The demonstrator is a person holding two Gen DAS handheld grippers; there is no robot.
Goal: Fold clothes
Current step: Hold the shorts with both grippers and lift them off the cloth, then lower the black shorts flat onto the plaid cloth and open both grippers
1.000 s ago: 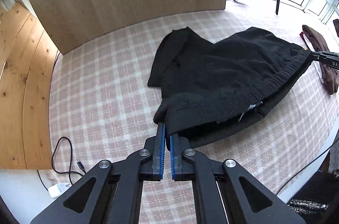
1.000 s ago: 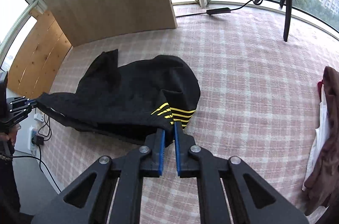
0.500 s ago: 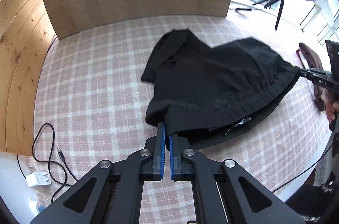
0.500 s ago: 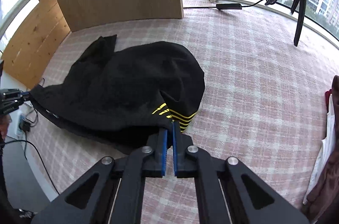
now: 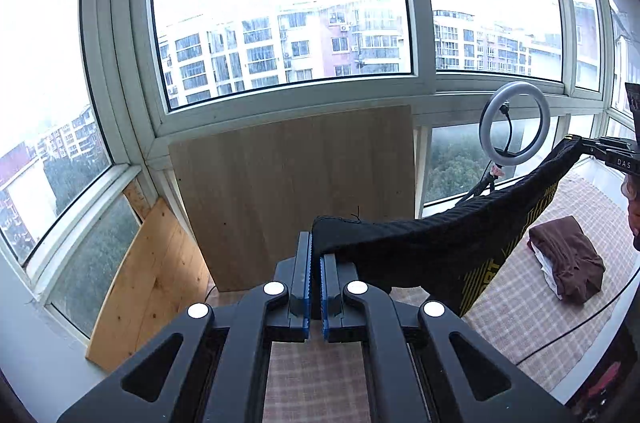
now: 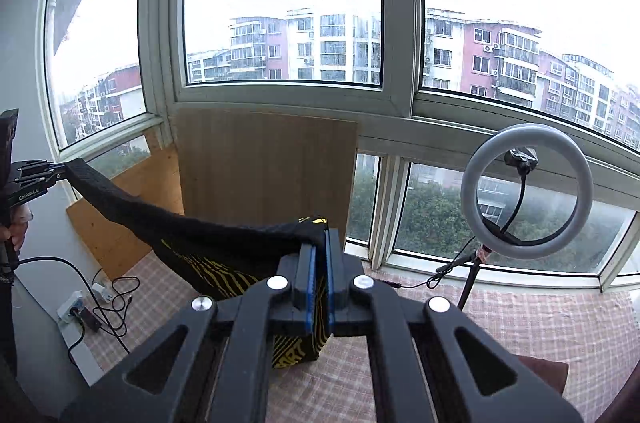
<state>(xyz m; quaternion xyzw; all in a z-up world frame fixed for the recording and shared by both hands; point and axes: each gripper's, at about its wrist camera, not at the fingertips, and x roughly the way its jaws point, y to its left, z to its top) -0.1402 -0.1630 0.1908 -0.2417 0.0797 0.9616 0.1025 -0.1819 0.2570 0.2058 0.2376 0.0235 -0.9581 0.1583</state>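
Hanging black garment (image 5: 432, 251) hides its lower half; left gripper (image 5: 314, 279) and right gripper (image 6: 319, 279) fingers clamped on waistband corners; ring light (image 6: 526, 191), brown clothes (image 5: 566, 263) nearby.

A tall bay window (image 5: 280, 3) fills the upper frame, with apartment blocks (image 6: 500, 63) beyond it. A light wooden board (image 5: 292, 191) leans upright against the window at centre; a paler pine panel (image 5: 148, 283) leans at lower left. A ring light (image 6: 526, 191) on a stand rises at the right. The plaid cover (image 6: 540, 319) spreads across the bottom. A folded brown garment (image 5: 568, 259) lies on it at right. A power strip with cables (image 6: 78, 309) sits at lower left.
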